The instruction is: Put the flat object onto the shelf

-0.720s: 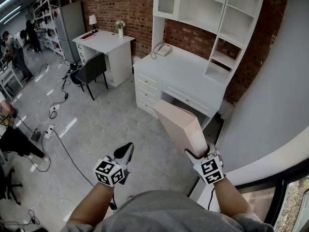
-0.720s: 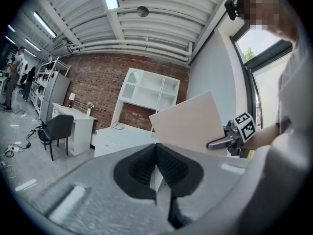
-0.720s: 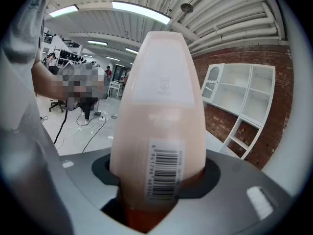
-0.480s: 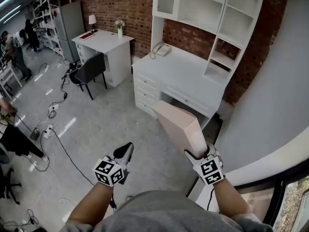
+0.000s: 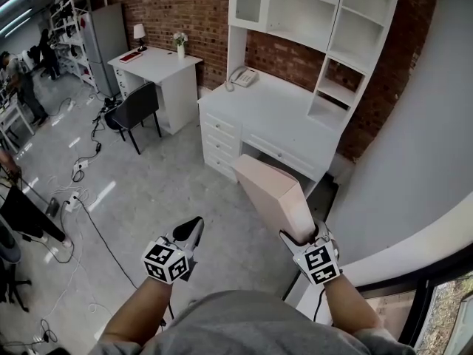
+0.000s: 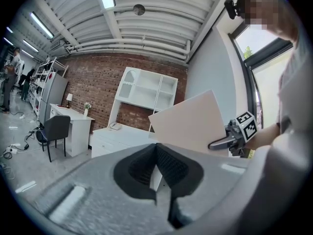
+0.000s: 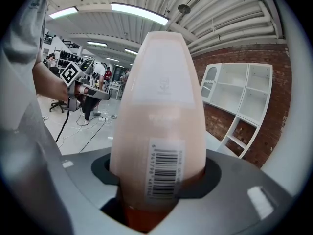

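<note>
At its short lower end, right tool (image 5: pixel 298 237) clamps flat box (image 5: pixel 270 192), judged stiff, light, slick-faced, apt to pivot; left tool (image 5: pixel 194 229) closed, empty.

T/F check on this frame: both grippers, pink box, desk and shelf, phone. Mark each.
1. The right gripper is clamped on the pink box. True.
2. The left gripper grips the box too. False: its jaws are together on nothing, well apart from the box.
3. The box already lies on the shelf. False: it is held in the air, short of the white desk under the shelf.
4. A telephone sits on the white desk. True.
5. The black chair is tucked under that same desk. False: it stands by the smaller desk.
</note>
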A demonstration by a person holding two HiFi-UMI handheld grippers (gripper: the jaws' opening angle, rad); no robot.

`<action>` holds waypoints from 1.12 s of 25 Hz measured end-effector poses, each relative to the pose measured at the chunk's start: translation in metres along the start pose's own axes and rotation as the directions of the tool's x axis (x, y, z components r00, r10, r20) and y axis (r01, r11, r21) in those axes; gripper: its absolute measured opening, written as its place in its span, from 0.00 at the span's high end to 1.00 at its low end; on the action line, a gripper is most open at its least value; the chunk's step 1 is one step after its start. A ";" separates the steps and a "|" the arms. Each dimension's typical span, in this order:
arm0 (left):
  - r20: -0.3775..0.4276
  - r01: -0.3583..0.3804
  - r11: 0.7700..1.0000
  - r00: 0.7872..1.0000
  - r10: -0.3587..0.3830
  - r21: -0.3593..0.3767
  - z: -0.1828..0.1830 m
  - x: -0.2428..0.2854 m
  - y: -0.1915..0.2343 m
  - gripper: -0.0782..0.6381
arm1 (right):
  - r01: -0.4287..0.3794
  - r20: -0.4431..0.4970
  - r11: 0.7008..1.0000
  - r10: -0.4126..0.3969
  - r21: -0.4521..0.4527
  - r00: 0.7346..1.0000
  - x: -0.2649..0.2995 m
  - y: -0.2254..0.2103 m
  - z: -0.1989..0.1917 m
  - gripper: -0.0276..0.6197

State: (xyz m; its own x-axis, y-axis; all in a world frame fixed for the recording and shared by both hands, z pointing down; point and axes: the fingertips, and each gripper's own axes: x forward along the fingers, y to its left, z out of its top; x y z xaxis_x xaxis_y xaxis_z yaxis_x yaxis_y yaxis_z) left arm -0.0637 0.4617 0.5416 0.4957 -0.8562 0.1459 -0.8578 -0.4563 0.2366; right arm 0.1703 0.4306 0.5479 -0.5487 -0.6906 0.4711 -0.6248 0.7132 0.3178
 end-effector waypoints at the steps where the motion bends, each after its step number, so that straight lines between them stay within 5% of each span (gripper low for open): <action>1: 0.001 -0.001 1.000 1.000 0.001 0.003 0.001 0.003 -0.004 0.89 | 0.001 0.000 1.000 -0.001 -0.001 1.000 -0.002 -0.003 -0.002 0.50; 16: -0.016 0.046 0.999 0.999 -0.046 0.008 0.006 0.094 -0.065 0.89 | -0.009 0.028 1.000 0.008 0.025 1.000 -0.022 -0.060 -0.033 0.51; 21: -0.028 0.050 0.999 0.998 -0.050 0.002 0.001 0.121 -0.013 0.89 | -0.004 0.011 0.999 0.004 0.038 1.000 0.036 -0.076 -0.029 0.51; 28: -0.031 0.079 0.996 0.996 -0.080 -0.028 0.026 0.188 0.120 0.89 | 0.035 -0.024 0.999 -0.034 0.036 0.999 0.164 -0.108 0.019 0.51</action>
State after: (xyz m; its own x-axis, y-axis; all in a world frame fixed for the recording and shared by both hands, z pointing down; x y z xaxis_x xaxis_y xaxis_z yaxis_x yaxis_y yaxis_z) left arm -0.0772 0.2396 0.5723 0.5670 -0.8088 0.1561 -0.8115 -0.5160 0.2742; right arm 0.1372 0.2378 0.5748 -0.5140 -0.7114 0.4793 -0.6633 0.6839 0.3039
